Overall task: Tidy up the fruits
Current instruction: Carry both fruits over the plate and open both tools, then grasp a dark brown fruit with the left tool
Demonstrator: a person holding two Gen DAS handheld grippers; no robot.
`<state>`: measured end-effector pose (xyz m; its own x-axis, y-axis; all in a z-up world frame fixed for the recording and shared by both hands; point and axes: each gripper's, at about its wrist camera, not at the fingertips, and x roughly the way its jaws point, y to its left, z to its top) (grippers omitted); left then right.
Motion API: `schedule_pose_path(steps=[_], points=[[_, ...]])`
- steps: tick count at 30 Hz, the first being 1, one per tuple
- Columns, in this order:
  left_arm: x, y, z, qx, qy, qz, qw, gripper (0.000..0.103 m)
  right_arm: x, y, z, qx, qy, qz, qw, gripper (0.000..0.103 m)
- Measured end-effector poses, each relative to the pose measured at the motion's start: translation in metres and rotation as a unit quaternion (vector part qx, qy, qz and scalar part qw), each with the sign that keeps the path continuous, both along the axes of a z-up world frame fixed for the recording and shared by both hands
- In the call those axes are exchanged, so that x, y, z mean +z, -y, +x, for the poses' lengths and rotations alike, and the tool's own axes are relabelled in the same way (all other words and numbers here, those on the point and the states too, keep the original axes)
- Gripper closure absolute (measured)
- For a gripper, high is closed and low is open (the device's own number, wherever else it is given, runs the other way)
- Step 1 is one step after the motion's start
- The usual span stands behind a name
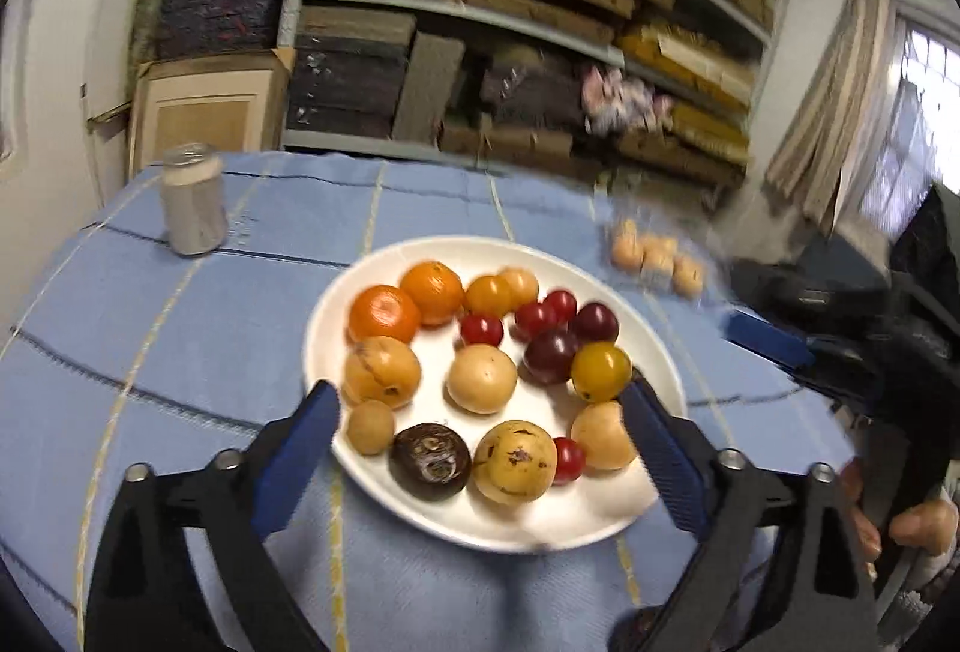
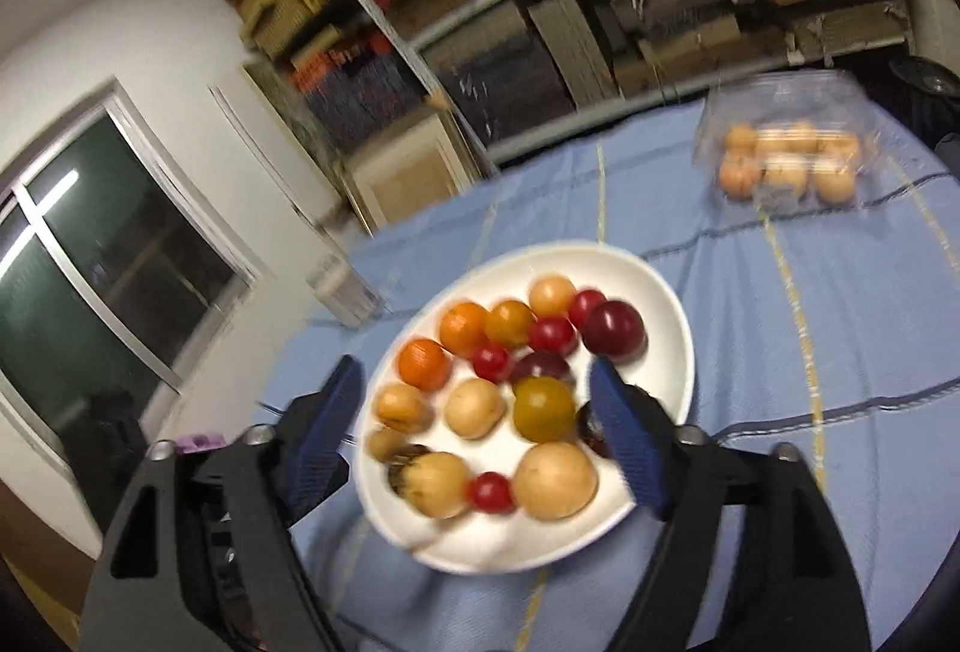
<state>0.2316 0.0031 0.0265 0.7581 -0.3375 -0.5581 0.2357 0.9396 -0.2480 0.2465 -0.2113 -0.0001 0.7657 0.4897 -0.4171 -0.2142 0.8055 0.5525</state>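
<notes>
A white plate (image 1: 540,523) (image 2: 666,304) on the blue cloth holds several fruits. They include two oranges (image 1: 384,313), red cherry tomatoes (image 1: 482,329), dark plums (image 1: 551,355), a yellow tomato (image 1: 600,371) (image 2: 543,407), tan round fruits (image 1: 482,377) (image 2: 555,481) and a dark brown fruit (image 1: 429,461). My left gripper (image 1: 480,388) hovers over the plate's near half, open wide, gripping nothing. My right gripper (image 2: 477,370) is also open over the plate, its pads clear of the fruit. A blue finger of it shows in the left wrist view (image 1: 768,340).
A clear plastic box of tan fruits (image 2: 786,159) (image 1: 657,256) sits at the table's far right. A drink can (image 1: 192,199) stands at the far left. Shelves stacked with boxes (image 1: 510,21) rise behind the table. A hand (image 1: 924,526) shows at the right edge.
</notes>
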Motion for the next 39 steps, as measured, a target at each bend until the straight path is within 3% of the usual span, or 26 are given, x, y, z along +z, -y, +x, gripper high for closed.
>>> schedule_pose_path(steps=[2,5,7,10,15,20,25,28,30,32,35,39], points=[[-0.002,-0.01,-0.014,0.007,-0.003,-0.013,0.9999,0.004,0.008,0.007,-0.029,-0.017,0.032,0.0,0.999,0.007],[-0.014,-0.019,-0.034,0.018,-0.019,-0.013,0.9996,0.004,-0.003,0.018,-0.066,-0.048,0.053,-0.022,0.997,0.005],[-0.026,-0.021,-0.051,0.025,-0.031,-0.007,0.9992,0.004,-0.025,0.028,-0.084,-0.071,0.04,-0.029,0.996,0.005],[-0.032,-0.009,-0.075,0.014,-0.024,0.024,0.9993,0.004,-0.053,0.044,-0.099,-0.082,-0.021,-0.027,0.996,0.005],[-0.037,0.028,-0.096,-0.024,-0.002,0.078,0.9966,0.004,-0.049,0.062,-0.122,-0.103,0.004,0.012,0.995,0.005],[-0.042,0.065,-0.105,-0.062,0.011,0.107,0.9922,0.004,-0.057,0.077,-0.119,-0.107,-0.021,0.057,0.992,0.005],[-0.058,0.107,-0.11,-0.077,0.05,0.22,0.9712,0.004,-0.065,0.09,-0.114,-0.093,-0.053,0.121,0.987,0.005],[-0.068,0.121,-0.103,-0.085,0.032,0.255,0.9626,0.004,-0.065,0.09,-0.115,-0.092,-0.055,0.128,0.986,0.005],[-0.073,0.118,-0.092,-0.072,0.009,0.258,0.9635,0.003,-0.065,0.09,-0.115,-0.09,-0.056,0.125,0.987,0.005],[-0.076,0.106,-0.081,-0.061,-0.017,0.234,0.9702,0.003,-0.065,0.088,-0.115,-0.085,-0.058,0.121,0.987,0.005],[-0.081,0.079,-0.068,-0.012,-0.049,0.238,0.97,0.003,-0.064,0.084,-0.115,-0.08,-0.058,0.111,0.989,0.005],[-0.077,0.035,-0.067,0.024,-0.067,0.193,0.9786,0.003,-0.061,0.08,-0.116,-0.076,-0.055,0.103,0.99,0.005]])
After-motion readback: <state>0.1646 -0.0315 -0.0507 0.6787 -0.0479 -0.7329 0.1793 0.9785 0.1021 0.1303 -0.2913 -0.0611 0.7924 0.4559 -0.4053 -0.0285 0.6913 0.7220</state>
